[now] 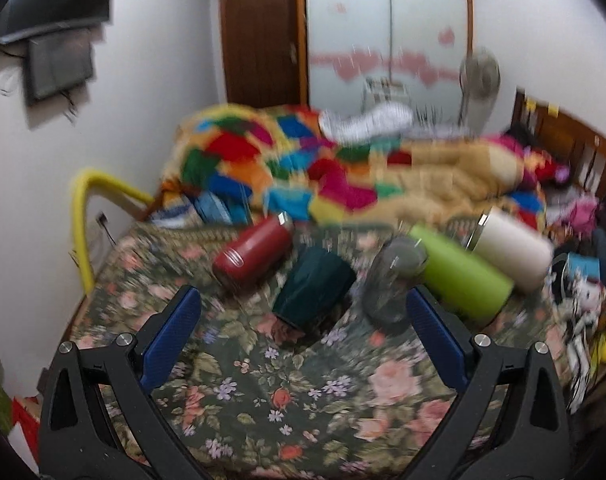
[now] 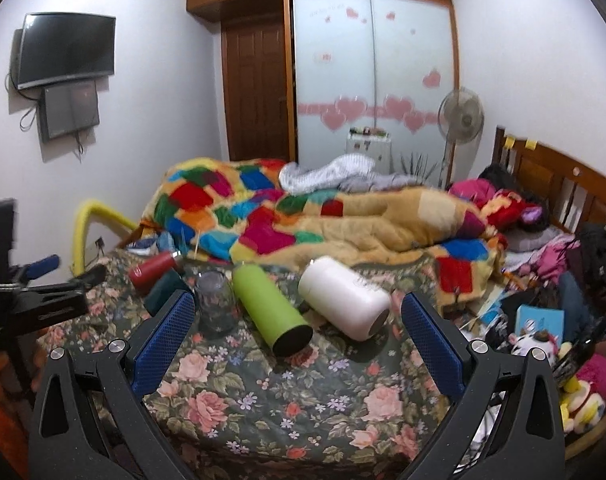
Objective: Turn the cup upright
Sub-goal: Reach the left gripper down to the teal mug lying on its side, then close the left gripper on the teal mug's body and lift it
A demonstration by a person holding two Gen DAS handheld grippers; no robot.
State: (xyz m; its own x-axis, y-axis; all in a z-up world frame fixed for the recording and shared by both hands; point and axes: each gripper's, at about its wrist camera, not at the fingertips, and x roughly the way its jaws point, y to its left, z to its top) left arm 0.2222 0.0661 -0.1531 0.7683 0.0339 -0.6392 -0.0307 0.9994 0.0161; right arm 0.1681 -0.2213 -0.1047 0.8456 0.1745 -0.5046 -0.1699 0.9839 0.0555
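Note:
Several cups lie or stand on a floral bedsheet (image 1: 303, 400). A red bottle (image 1: 255, 252), a dark teal cup (image 1: 313, 286), a lime green cup (image 1: 461, 274) and a cream cup (image 1: 511, 248) lie on their sides. A clear glass (image 1: 391, 280) stands mouth down between teal and green. In the right wrist view: red bottle (image 2: 153, 270), teal cup (image 2: 165, 294), glass (image 2: 215, 304), green cup (image 2: 269, 308), cream cup (image 2: 343, 302). My left gripper (image 1: 303, 320) is open, just short of the teal cup. My right gripper (image 2: 299, 320) is open before the green and cream cups. The left gripper also shows at far left (image 2: 63, 272).
A colourful patchwork quilt (image 2: 303, 216) is heaped behind the cups. Clutter and toys (image 2: 543, 340) fill the bed's right side by a wooden headboard (image 2: 563, 184). A yellow padded rail (image 2: 83, 232) stands at the left. A TV (image 2: 67, 54) hangs on the wall.

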